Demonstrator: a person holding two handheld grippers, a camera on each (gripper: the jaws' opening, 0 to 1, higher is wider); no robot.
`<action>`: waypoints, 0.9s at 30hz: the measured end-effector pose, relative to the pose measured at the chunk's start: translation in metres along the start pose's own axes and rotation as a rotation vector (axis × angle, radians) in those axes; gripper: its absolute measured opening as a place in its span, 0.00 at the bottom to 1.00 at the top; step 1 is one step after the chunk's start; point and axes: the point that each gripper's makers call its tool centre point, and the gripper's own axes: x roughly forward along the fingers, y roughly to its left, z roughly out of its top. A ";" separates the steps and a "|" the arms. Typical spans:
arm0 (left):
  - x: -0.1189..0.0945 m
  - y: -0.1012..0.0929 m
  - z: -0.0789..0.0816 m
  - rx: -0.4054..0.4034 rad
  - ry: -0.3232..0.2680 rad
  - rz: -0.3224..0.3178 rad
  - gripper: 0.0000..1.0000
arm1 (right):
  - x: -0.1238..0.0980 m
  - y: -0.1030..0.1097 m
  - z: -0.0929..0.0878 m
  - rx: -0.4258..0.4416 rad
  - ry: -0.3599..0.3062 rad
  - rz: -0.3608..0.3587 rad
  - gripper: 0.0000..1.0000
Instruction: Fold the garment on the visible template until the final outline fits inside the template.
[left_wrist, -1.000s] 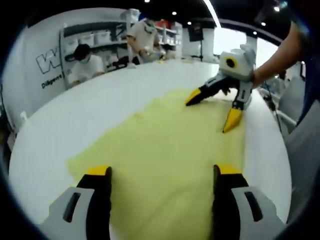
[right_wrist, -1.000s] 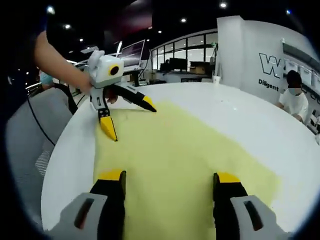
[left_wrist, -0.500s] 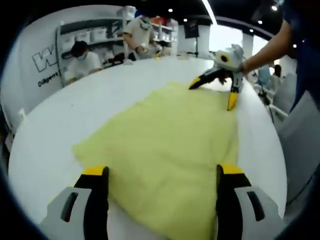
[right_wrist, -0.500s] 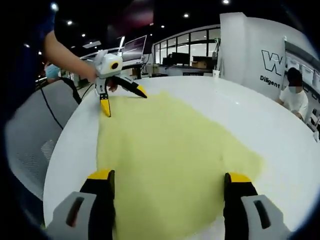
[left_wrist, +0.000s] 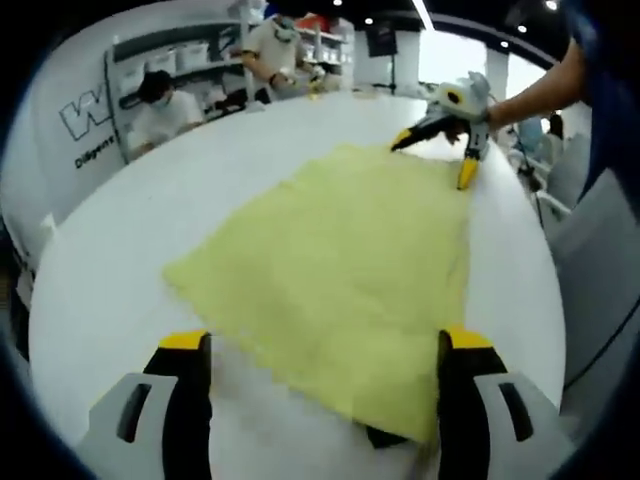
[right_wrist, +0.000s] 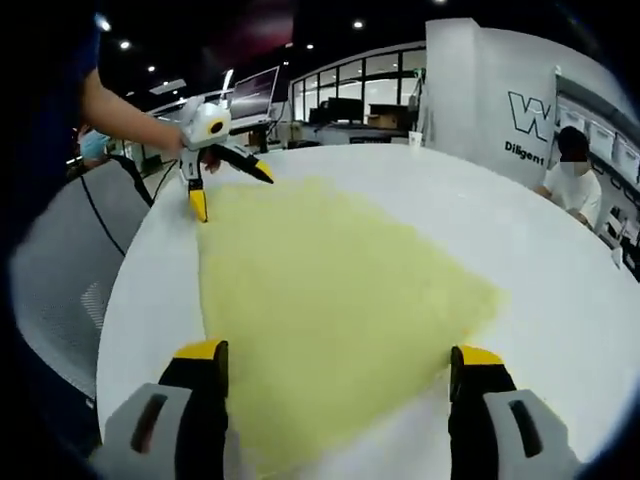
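A pale yellow garment (left_wrist: 340, 260) lies spread flat on the white round table (left_wrist: 130, 230). In the left gripper view my left gripper (left_wrist: 322, 345) is open just over the cloth's near edge, with nothing between its jaws. A small dark patch (left_wrist: 390, 437) peeks out under that edge. My right gripper (left_wrist: 435, 160) is open at the far end of the cloth. In the right gripper view the garment (right_wrist: 320, 280) runs from my open right gripper (right_wrist: 338, 352) to the left gripper (right_wrist: 232, 193), whose tips stand open at the far corner.
A grey mesh chair (right_wrist: 60, 290) stands beside the table (right_wrist: 560, 260) on the person's side. People sit and stand at shelves beyond the table (left_wrist: 160, 110). Another seated person (right_wrist: 575, 170) is by the white wall.
Both views have drawn back from the cloth's middle, so the two grippers are farther apart. The garment's near edge now shows at each gripper's jaws. Both stay open.
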 end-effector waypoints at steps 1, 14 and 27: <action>-0.002 0.000 0.000 -0.002 0.000 0.003 0.95 | -0.001 0.000 0.001 0.009 -0.008 -0.005 0.99; -0.056 -0.019 0.028 -0.284 -0.199 0.071 0.99 | -0.060 0.023 0.015 0.239 -0.163 -0.150 0.99; -0.095 -0.052 0.054 -0.383 -0.271 0.172 0.99 | -0.107 0.049 0.033 0.265 -0.262 -0.175 0.99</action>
